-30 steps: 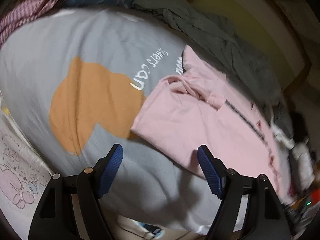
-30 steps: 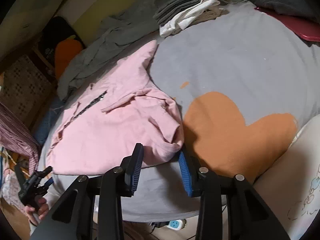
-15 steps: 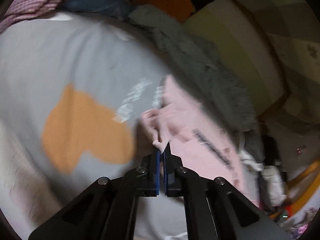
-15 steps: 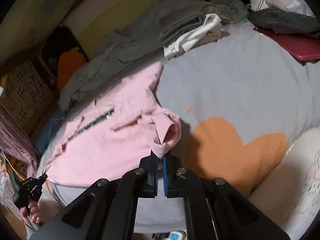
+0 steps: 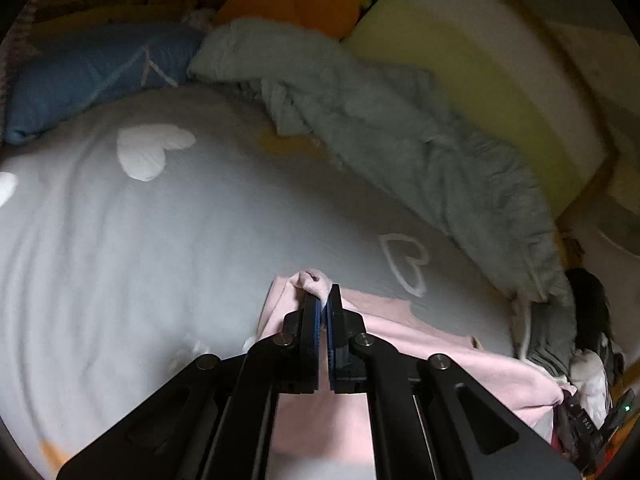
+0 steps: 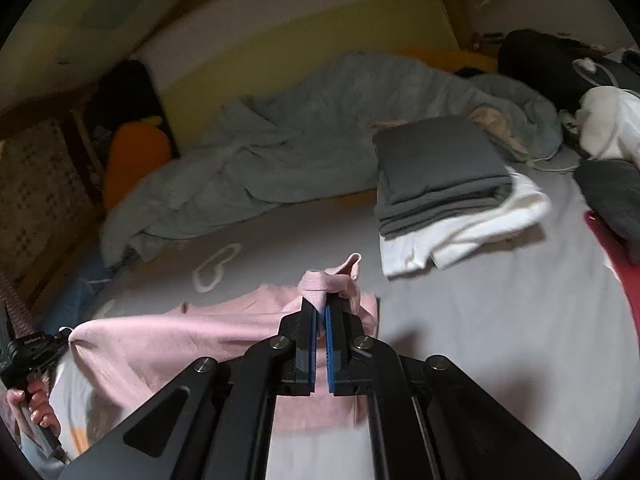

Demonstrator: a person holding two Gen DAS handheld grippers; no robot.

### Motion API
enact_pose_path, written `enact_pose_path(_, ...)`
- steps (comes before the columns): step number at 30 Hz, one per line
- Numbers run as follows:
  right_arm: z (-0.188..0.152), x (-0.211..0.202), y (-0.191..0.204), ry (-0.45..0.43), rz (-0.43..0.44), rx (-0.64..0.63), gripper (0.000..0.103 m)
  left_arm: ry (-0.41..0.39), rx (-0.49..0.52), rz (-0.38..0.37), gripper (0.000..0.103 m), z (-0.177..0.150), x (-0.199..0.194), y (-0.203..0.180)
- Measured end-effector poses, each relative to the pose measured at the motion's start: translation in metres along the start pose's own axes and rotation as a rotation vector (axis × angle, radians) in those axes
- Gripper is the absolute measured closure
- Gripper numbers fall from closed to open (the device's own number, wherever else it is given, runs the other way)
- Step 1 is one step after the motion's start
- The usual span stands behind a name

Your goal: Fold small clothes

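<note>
We hold the pink shirt [image 6: 224, 332] stretched above the near part of the grey bedspread [image 5: 180, 232], the left gripper [image 5: 324, 304] and right gripper [image 6: 320, 308] each clenched on a bunched edge. Folded clothes [image 6: 440, 172] lie far right.
</note>
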State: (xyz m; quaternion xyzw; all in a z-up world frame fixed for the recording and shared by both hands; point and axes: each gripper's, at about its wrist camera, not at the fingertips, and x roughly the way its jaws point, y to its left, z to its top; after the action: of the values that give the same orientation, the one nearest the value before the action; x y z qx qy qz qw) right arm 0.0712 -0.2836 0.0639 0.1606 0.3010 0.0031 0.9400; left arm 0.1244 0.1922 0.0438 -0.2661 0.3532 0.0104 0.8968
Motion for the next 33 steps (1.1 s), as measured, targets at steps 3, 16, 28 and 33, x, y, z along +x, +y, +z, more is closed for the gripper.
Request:
enact_pose_path(3,0.008,0.042,-0.001,0.05,-0.021,0.004,0.1,0.04,-0.006,0.026,0.101,0.006,0.035,-0.002)
enact_pose_path(16,0.009,0.112,-0.025,0.139,-0.076,0.045,0.072,-0.007,0.107,0.117,0.041,0.006,0.069,0.002)
enact_pose_path(28,-0.043,0.034,-0.004,0.12,-0.001,-0.218,0.035,0.044,0.482,0.172,0.027,-0.068,0.014,-0.038)
enact_pose_path(33,-0.065,0.04,-0.022,0.188,0.069,-0.074,0.035,0.028,0.392,0.133,0.028,-0.094,0.014,-0.023)
